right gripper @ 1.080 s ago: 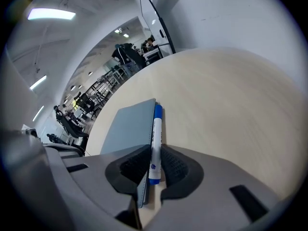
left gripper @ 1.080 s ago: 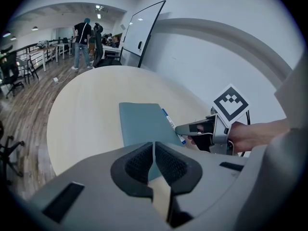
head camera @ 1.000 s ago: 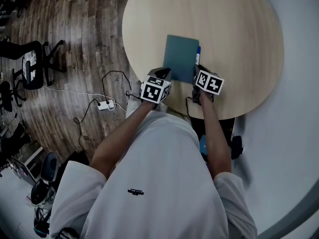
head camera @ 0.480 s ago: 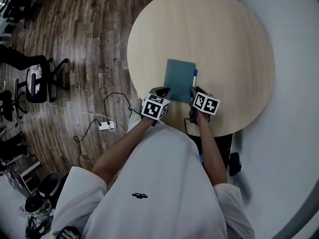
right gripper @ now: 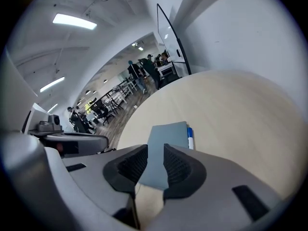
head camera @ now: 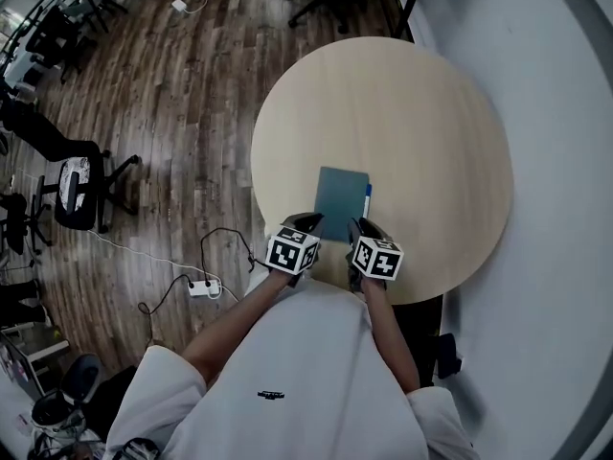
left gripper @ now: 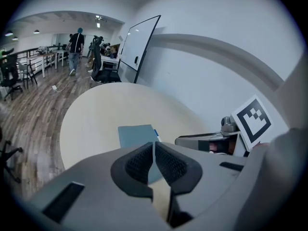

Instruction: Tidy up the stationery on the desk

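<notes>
Round pale-wood table point(head camera: 431, 123) fills my head view; at its near edge, my left gripper point(left gripper: 154, 150) has its jaws pressed together with nothing between them; my right gripper point(right gripper: 155, 161) sits just beside it, jaws slightly apart and empty; just past both tips a teal notebook point(head camera: 342, 202) lies flat on the table, closed; a blue pen point(head camera: 367, 199) lies along its right edge, touching it; off to the left I see plank floor point(head camera: 144, 113) and a power strip point(head camera: 204, 287).
</notes>
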Demonstrator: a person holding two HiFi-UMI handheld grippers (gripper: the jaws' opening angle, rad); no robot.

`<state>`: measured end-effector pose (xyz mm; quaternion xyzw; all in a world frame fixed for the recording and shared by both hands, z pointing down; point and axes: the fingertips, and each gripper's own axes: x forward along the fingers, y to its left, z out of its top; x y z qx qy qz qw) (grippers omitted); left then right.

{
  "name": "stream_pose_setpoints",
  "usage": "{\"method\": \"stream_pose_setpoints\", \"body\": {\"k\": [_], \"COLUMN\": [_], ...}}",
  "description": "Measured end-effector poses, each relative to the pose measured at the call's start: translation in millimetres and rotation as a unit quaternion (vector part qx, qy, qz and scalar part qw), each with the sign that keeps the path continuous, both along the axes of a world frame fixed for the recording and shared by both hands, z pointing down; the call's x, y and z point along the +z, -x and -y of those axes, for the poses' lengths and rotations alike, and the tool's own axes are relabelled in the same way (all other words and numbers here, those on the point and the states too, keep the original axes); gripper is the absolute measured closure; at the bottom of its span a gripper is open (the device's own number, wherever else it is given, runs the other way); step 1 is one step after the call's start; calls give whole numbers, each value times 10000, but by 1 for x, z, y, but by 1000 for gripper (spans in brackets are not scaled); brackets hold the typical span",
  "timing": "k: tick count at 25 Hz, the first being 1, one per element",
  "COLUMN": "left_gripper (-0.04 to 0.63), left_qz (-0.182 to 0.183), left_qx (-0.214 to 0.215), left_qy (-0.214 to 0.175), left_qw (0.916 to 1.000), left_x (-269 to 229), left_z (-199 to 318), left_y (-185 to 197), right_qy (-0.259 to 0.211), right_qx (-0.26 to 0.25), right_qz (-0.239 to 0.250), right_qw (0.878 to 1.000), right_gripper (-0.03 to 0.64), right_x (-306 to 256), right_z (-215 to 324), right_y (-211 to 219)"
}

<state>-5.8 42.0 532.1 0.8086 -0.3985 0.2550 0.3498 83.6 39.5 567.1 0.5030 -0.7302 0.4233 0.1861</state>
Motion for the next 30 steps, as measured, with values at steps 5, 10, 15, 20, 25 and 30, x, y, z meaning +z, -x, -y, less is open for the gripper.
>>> {"method": "stream_pose_setpoints", "body": {"k": [5, 10, 15, 20, 25, 30], "left_gripper": [563, 563, 563, 563, 563, 563], "left_qz": [-74, -161, -394, -623, -703, -675], "left_qx": [-124, -10, -84, 22, -84, -143], "left_qy": [-187, -516, -831, -1068, -1374, -1647], "left_qw": [9997, 9985, 9957, 9923, 9880, 9839], "left_x": [-40, -92, -131, -173, -204, -230], "left_z": [-10, -20, -21, -24, -21, -14], "left_y": [4, -3, -8, -14, -12, -13], "right_qy": [-311, -529, -938, -1487, -1992, -2171], "right_qx": [-238, -180, -144, -205, -316, -263], "right_qz": [51, 105, 131, 85, -98, -41], "right_qw": [9992, 9984, 9954, 9886, 9794, 9758], "right_gripper": [502, 538, 546, 546, 546, 551], "right_x": [-49, -95, -136, -197, -235, -257], "right_z": [-9, -21, -24, -22, -24, -22], "right_y": [10, 5, 5, 17, 22, 18]}}
